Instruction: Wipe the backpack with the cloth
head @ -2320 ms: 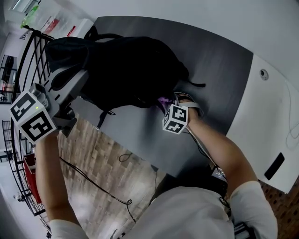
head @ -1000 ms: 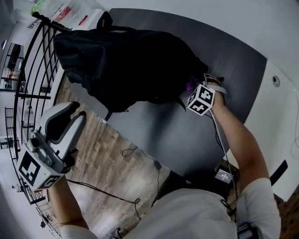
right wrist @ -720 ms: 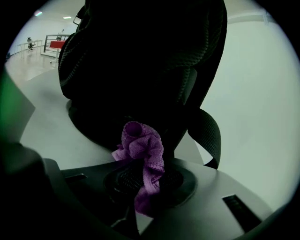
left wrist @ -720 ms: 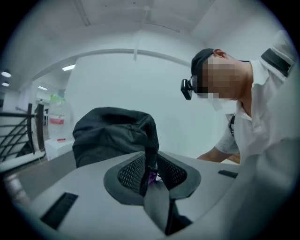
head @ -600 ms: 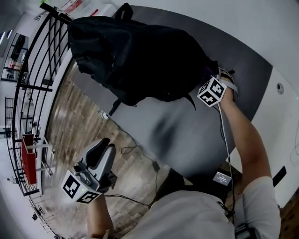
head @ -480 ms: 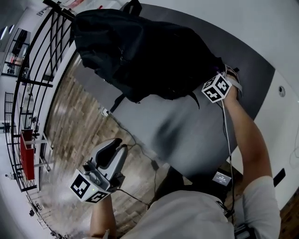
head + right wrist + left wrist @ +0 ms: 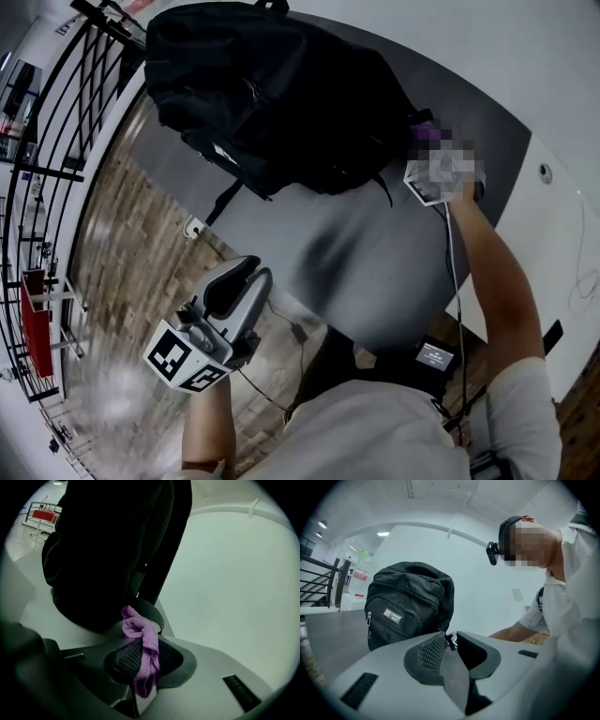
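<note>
The left gripper (image 7: 246, 274) is held roughly level off the table's near edge, jaws slightly parted and empty. Bare grey table (image 7: 375, 262) lies ahead of them. On an outstretched arm, the right gripper (image 7: 143, 648) clamps the purple cloth (image 7: 140, 632). The black backpack (image 7: 108, 550) stands just beyond its jaws, and a railing (image 7: 56, 122) lies beyond the table's left edge.

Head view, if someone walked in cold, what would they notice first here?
The big black backpack standing on the dark grey table dominates the scene. Next is the bright purple cloth pinched in the right tongs, right by the backpack's lower edge. The left tongs hang empty off the table's near edge, above the wood floor.
</note>
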The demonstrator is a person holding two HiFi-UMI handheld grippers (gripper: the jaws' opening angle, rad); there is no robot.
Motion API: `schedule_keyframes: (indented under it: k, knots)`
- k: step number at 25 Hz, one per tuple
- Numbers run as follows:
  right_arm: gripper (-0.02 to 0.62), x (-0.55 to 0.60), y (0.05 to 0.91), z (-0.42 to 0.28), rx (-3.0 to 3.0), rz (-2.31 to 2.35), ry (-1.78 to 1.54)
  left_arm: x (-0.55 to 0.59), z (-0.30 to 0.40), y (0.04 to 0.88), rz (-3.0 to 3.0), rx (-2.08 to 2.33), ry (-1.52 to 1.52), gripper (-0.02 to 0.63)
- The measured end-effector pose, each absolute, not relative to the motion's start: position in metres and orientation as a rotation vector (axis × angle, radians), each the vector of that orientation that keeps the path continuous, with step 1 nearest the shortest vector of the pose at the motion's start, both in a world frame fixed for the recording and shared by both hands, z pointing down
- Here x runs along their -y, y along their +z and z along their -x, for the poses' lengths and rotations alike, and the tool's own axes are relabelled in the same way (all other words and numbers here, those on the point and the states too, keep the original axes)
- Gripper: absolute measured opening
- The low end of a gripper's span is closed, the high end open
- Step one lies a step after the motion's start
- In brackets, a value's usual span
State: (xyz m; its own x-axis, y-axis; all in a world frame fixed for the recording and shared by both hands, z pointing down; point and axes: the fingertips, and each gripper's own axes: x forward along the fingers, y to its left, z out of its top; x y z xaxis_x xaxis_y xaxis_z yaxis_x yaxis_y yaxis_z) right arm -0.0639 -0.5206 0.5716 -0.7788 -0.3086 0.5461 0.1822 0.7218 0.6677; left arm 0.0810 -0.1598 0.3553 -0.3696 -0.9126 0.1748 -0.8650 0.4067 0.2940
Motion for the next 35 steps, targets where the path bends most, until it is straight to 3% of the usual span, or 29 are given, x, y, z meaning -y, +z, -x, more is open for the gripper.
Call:
schedule_keyframes:
  k: [17,35]
  knots:
    - [0.057,0.457,0.551,-0.051,2.189,-0.141,-0.893,0.189,-0.093,0.368,-1.867,2.154,-0.221,0.083]
    - [0.056,0.382,0.485,-0.206,2.408,-0.083,-0.691,0.123,-0.224,0.362,-1.709,2.229,-0.259,0.083]
